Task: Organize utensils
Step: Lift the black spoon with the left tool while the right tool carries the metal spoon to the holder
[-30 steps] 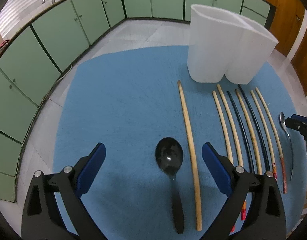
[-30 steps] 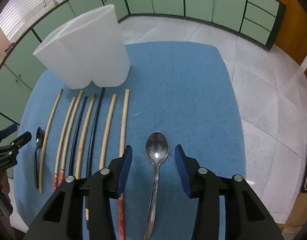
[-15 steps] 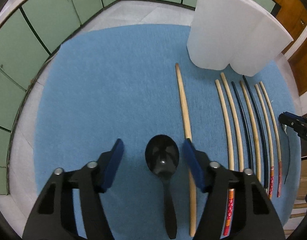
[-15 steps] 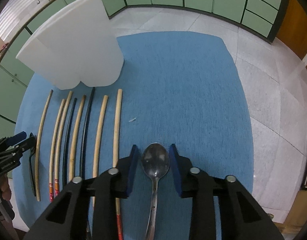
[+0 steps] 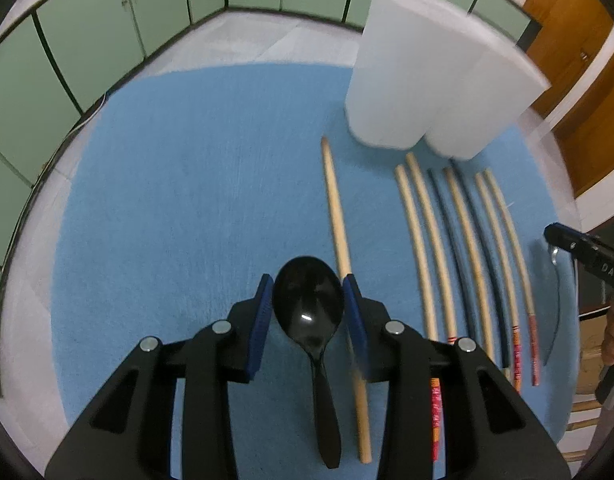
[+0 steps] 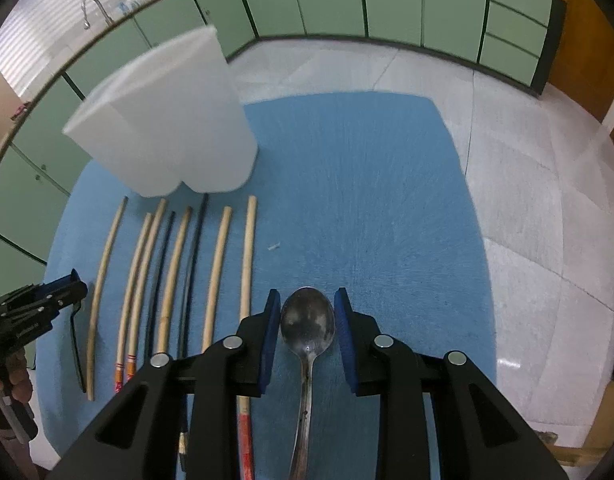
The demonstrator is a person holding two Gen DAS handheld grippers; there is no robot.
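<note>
A black spoon (image 5: 307, 308) lies on the blue mat (image 5: 187, 200), bowl pointing away. My left gripper (image 5: 308, 280) is closing on it, and its blue pads touch both sides of the bowl. A metal spoon (image 6: 307, 324) sits between the pads of my right gripper (image 6: 307, 294), which is shut on its bowl. Each gripper shows at the edge of the other view: the left gripper (image 6: 63, 292) over the black spoon (image 6: 77, 344), the right gripper (image 5: 559, 236) over the metal spoon (image 5: 559, 292).
A white two-compartment holder (image 5: 427, 80) (image 6: 167, 128) stands at the far side of the mat. Several wooden and dark chopsticks (image 5: 427, 248) (image 6: 171, 272) lie in a row between the two spoons. Green cabinets ring the tiled floor.
The left jaws have come in from wide apart onto the black spoon's bowl. The right jaws narrowed onto the metal spoon's bowl and then held that width.
</note>
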